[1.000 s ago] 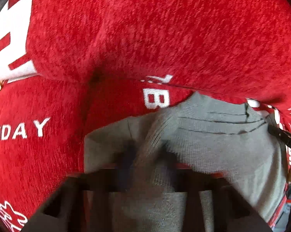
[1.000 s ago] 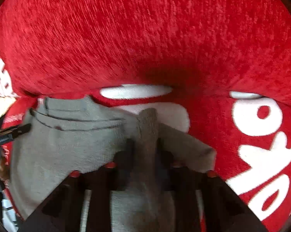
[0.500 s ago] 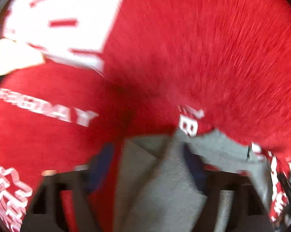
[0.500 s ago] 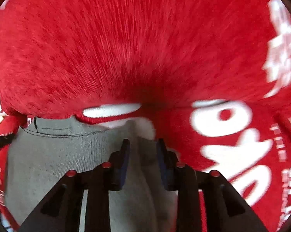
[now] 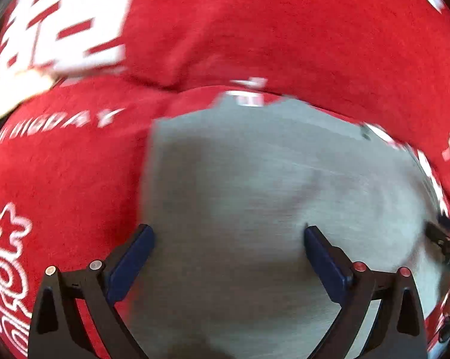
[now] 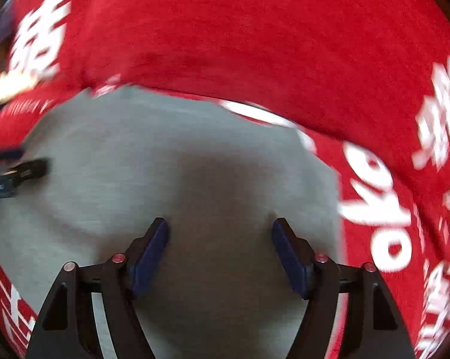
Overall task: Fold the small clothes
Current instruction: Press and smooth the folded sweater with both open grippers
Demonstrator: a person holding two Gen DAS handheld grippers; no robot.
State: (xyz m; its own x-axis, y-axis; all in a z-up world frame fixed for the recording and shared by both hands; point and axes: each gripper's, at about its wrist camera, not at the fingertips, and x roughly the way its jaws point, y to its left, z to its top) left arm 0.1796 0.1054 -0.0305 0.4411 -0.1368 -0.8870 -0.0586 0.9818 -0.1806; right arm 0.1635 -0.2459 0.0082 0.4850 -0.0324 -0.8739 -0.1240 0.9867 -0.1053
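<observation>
Left wrist view: a red plush cover [image 5: 284,30] with white lettering fills the whole picture; what it lies over cannot be told, and nothing of the room shows. The grey knit garment [image 5: 270,179] lies flat on it, from the centre toward 6 o'clock, blurred, with a straight edge at 9 o'clock and a stitched hem toward 1 o'clock. Its visible shape is roughly square, so no long axis can be told. The left hand-held gripper [image 5: 228,239] stands wide above the cloth; its jaws have just been opening and only flat cloth lies between them, not pinched. The tip of the other tool shows at 3 o'clock.

Right wrist view: the same red cover [image 6: 255,30] surrounds the garment [image 6: 165,164], which spreads from 9 o'clock across the centre to 6 o'clock, its far edge running from 10 toward 2 o'clock. The right hand-held gripper [image 6: 219,227] has just been opening too, moderately wide, pads clear of the cloth. A dark tool tip lies at 9 o'clock.
</observation>
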